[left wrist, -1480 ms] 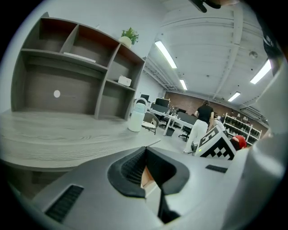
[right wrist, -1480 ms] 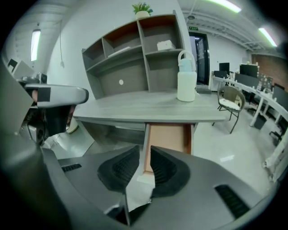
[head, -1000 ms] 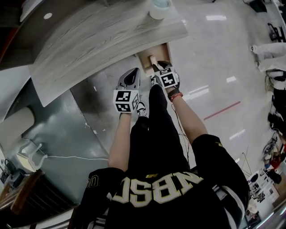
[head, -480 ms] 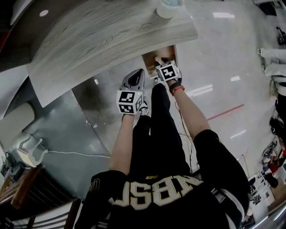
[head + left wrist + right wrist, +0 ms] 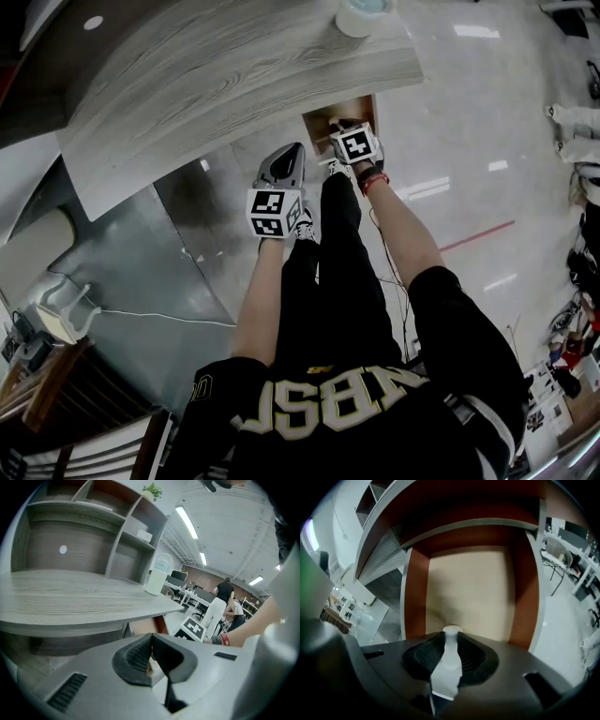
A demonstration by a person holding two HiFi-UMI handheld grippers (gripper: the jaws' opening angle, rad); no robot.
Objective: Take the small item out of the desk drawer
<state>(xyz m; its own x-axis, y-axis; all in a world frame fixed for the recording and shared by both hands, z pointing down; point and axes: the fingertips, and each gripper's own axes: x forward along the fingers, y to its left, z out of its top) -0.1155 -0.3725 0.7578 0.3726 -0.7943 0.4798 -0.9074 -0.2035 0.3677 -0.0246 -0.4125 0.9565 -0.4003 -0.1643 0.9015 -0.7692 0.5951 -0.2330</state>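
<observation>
The open wooden drawer (image 5: pixel 319 119) juts out from under the grey desk top (image 5: pixel 216 84). My right gripper (image 5: pixel 341 129) reaches into it. In the right gripper view a small white bottle (image 5: pixel 449 665) stands between the pads of the right gripper (image 5: pixel 451 641), cap end forward over the drawer's pale bottom (image 5: pixel 473 592). The jaws are closing and both pads touch the bottle's neck. My left gripper (image 5: pixel 291 155) hangs left of the drawer, below the desk edge. It is shut with nothing in it, as the left gripper (image 5: pixel 151 641) shows in its own view.
A white container (image 5: pixel 361 14) stands on the desk's right end, also seen as a white jug (image 5: pixel 158 576). Shelves (image 5: pixel 117 522) rise behind the desk. The person's legs (image 5: pixel 328 253) are below the grippers. Glossy floor (image 5: pixel 469 141) lies to the right.
My right gripper has moved forward over the pale item in the drawer, which now sits between its jaws. The left gripper has kept its place beside it.
</observation>
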